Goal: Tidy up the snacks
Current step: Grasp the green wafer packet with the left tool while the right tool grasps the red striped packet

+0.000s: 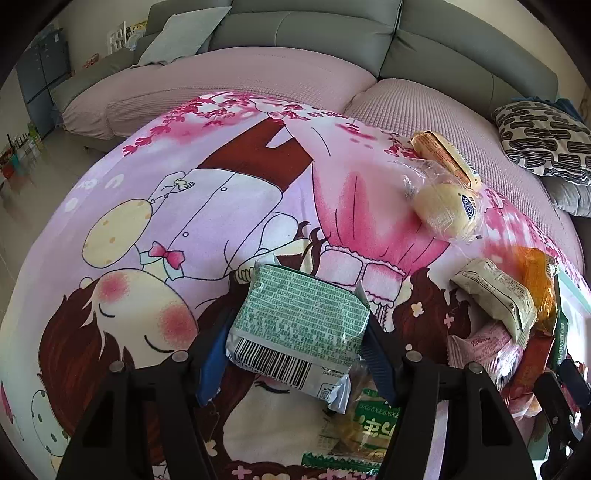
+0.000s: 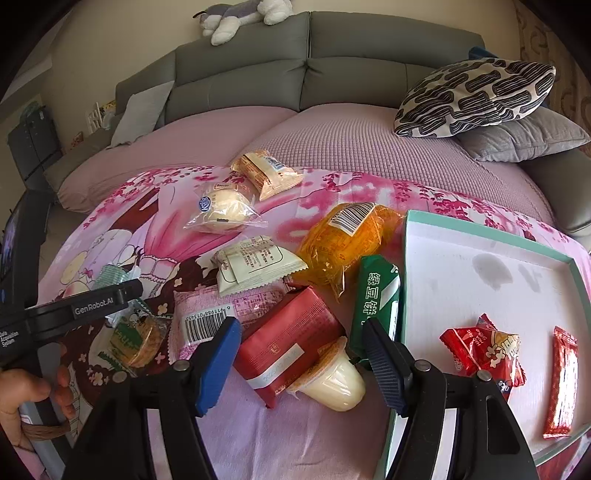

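Observation:
My left gripper (image 1: 295,347) is shut on a green-and-white snack packet (image 1: 299,321) with a barcode, held above the cartoon blanket (image 1: 147,229). Below it lies a green-labelled biscuit pack (image 1: 369,417). My right gripper (image 2: 301,354) is open and empty, its jaws on either side of a red packet (image 2: 291,343) and a pudding cup (image 2: 332,380). Around them lie a pink packet (image 2: 210,314), a green bean-cake pack (image 2: 376,291), an orange bag (image 2: 343,240), a white packet (image 2: 255,266), a wrapped bun (image 2: 225,210) and a beige packet (image 2: 266,173). A white tray (image 2: 480,236) holds red candy packs (image 2: 484,350).
The blanket lies on a pink-covered sofa seat (image 2: 332,147) with grey backrests (image 2: 295,55). Patterned (image 2: 472,96) and grey (image 2: 524,136) cushions sit at the back right. A plush toy (image 2: 240,18) lies on the sofa top. The left gripper's body (image 2: 74,310) shows at the right wrist view's left.

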Motion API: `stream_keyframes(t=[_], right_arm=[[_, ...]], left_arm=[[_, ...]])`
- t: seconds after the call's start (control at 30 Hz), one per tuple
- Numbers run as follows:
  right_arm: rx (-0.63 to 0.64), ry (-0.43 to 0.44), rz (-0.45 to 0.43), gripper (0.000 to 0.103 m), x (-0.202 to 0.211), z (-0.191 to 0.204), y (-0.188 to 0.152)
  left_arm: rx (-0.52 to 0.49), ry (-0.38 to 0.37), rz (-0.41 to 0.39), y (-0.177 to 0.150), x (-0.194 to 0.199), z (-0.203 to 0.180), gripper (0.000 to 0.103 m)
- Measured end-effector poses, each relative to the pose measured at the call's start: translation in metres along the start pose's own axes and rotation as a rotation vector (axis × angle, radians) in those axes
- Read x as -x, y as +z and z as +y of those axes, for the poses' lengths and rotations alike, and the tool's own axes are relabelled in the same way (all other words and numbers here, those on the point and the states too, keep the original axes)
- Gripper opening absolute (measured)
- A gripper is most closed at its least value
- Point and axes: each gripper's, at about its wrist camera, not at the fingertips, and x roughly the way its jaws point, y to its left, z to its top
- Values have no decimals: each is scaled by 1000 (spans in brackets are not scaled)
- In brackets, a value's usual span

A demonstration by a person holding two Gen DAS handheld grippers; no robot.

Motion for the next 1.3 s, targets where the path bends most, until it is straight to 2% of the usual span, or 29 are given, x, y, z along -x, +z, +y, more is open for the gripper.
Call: stream_keyframes(t=[0.5,0.8,0.93,1.03,1.13,1.2,1.3], right_arm=[[114,-40,13,72,-9,18,-9],[275,-139,9,77,-20,39,-16],[285,-188,5,76,-24,42,-17],[284,-218,-2,70,-25,43,-17],[281,-237,-12,60,-24,42,-17],[252,-238,-15,45,-23,38,-14],[186,-227,-25,37,-16,27,-10]], left_arm=[[9,-31,-44,-5,30,8,67],[7,-40,-34,-7,30,6,68],[4,-43,-30,-7,29,6,68],[0,-45,-28,-7,28,5,67],[0,-45,-29,-7,28,5,68],[0,-45,-29,-7,29,5,67],[1,-45,-31,-7,29,5,67]])
